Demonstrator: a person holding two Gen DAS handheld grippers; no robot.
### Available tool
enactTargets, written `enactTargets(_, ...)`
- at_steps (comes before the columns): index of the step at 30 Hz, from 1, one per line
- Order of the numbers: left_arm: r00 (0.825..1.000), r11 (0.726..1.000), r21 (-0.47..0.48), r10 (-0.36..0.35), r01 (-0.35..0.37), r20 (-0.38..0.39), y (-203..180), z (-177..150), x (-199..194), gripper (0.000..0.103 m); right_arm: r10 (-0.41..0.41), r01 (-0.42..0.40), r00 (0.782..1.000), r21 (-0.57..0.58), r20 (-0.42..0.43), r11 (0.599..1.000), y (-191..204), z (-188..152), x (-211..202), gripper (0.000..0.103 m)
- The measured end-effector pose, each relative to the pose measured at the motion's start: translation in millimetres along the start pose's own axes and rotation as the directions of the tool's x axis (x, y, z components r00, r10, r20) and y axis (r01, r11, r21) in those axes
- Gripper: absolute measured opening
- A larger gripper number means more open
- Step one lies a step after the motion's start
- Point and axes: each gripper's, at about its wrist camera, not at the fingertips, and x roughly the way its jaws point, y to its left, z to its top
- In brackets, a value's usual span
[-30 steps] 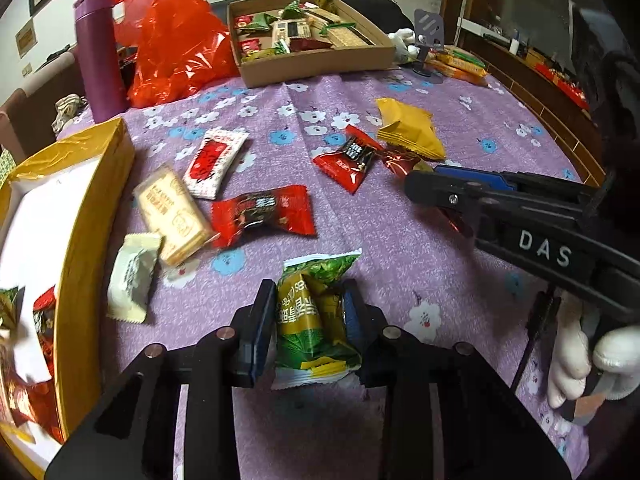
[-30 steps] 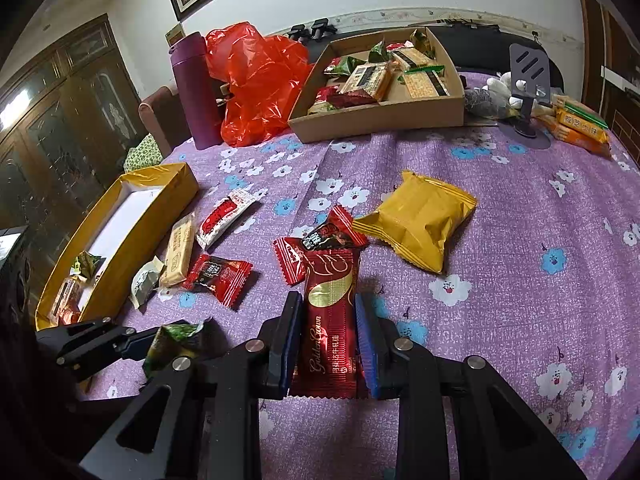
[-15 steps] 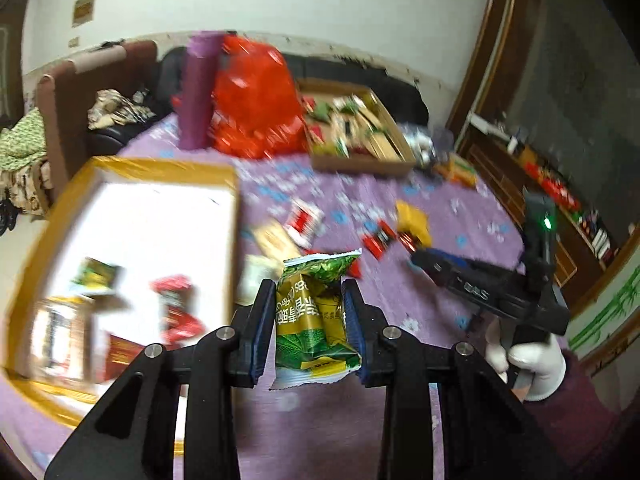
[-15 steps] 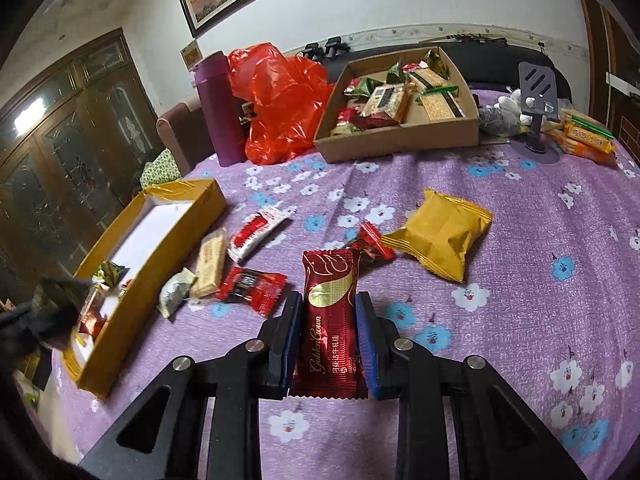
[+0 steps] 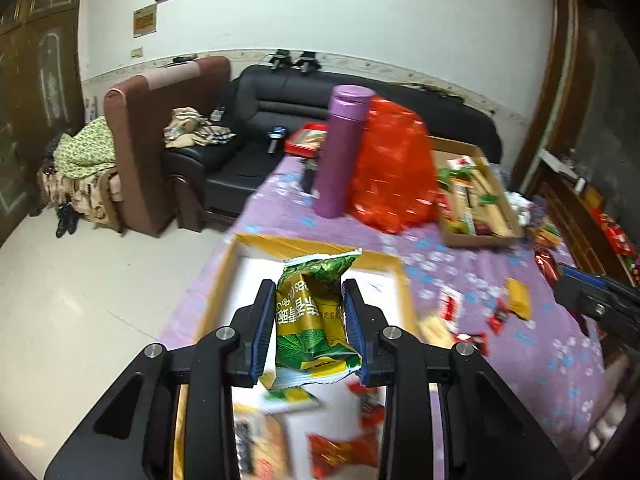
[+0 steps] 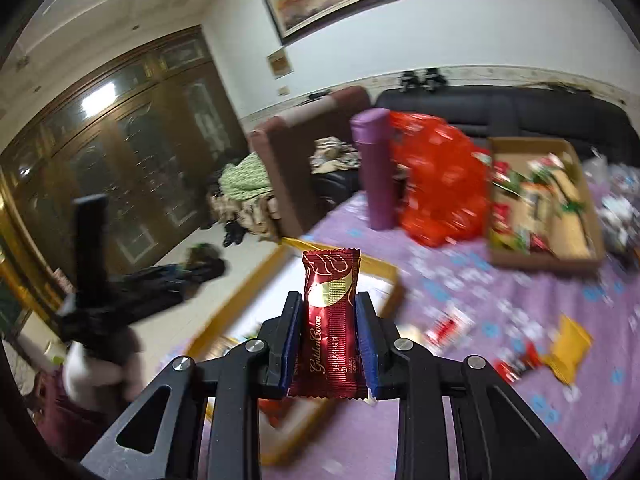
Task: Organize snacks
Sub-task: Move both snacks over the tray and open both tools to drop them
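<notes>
Purple tablecloth point(image 5: 520, 360) has dropped away; both jaws, still clenching green packet point(image 5: 310, 316) and red wafer point(image 6: 331, 328), now over yellow box point(image 5: 304, 245)

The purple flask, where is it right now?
In the left wrist view the purple flask stands upright on the far side of the table, touching the red plastic bag to its right.

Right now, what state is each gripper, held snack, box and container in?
left gripper: shut on green snack packet
right gripper: shut on red snack bar
yellow box: open, some snacks inside
cardboard box: open, holding snacks
purple bottle: upright, capped
</notes>
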Motion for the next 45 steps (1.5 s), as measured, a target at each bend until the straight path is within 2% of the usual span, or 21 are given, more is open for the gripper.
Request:
enactTargets(3,1.0,1.0,-0.029,0.01,-0.011,-0.026,18,2,24,0.031,-0.011,0.01,0.998,-0.021,-0.054,1.0,17,6,43,0.027)
enactTargets(9,0.987,0.996,-0.084,-0.011,-0.003,-0.158,41,-21,86,0.031,-0.033,0.035,0.976,0.008,-0.215,0.999,9,-31,144,0.027)
enactTargets(13,0.973,0.992,-0.124,-0.031,0.002,-0.229,51,-33,115,0.031,-0.051,0.052,0.96,-0.004,-0.275,0.999,6,-49,180,0.027)
enactTargets(17,0.963,0.988,-0.157,-0.051,0.009,-0.264,55,-38,128,0.032,-0.056,0.052,0.953,-0.019,-0.298,0.998,5,-58,196,0.027)
enactTargets(19,0.959,0.984,-0.177,-0.069,0.021,-0.274,56,-39,130,0.032,-0.051,0.045,0.951,-0.028,-0.304,0.999,4,-60,200,0.031)
enactTargets(21,0.954,0.979,-0.199,-0.088,0.031,-0.285,56,-40,128,0.032,-0.042,0.038,0.955,-0.02,-0.293,0.999,5,-60,195,0.031)
enactTargets(24,0.959,0.98,-0.199,-0.085,0.03,-0.271,52,-38,117,0.034,-0.033,0.03,0.965,-0.013,-0.26,0.999,6,-54,180,0.034)
enactTargets(27,0.967,0.976,-0.215,-0.095,0.043,-0.239,49,-37,98,0.047,-0.029,0.029,0.979,-0.004,-0.202,1.0,0,-45,153,0.038)
enactTargets(29,0.974,0.977,-0.211,-0.081,0.035,-0.214,47,-35,86,0.06,-0.036,0.039,0.986,0.014,-0.161,0.999,-10,-42,129,0.042)
enactTargets(33,0.976,0.974,-0.226,-0.06,0.012,-0.208,50,-32,77,0.062,-0.068,0.074,0.991,0.049,-0.113,0.996,-39,-45,85,0.042)
enactTargets(35,0.975,0.961,-0.272,-0.097,0.039,-0.201,52,-34,68,0.062,-0.09,0.098,0.991,0.08,-0.095,0.992,-59,-51,61,0.042)
enactTargets(39,0.972,0.951,-0.281,-0.175,0.126,-0.158,32,-39,43,0.062,-0.152,0.161,0.986,0.146,-0.074,0.976,-104,-65,24,0.044)
enactTargets(43,0.95,0.941,-0.251,-0.272,0.229,-0.153,-10,-49,29,0.062,-0.205,0.217,0.976,0.236,-0.071,0.947,-151,-80,-2,0.047)
enactTargets(45,0.941,0.944,-0.212,-0.29,0.252,-0.174,-35,-52,30,0.062,-0.214,0.227,0.974,0.279,-0.076,0.933,-171,-88,-11,0.047)
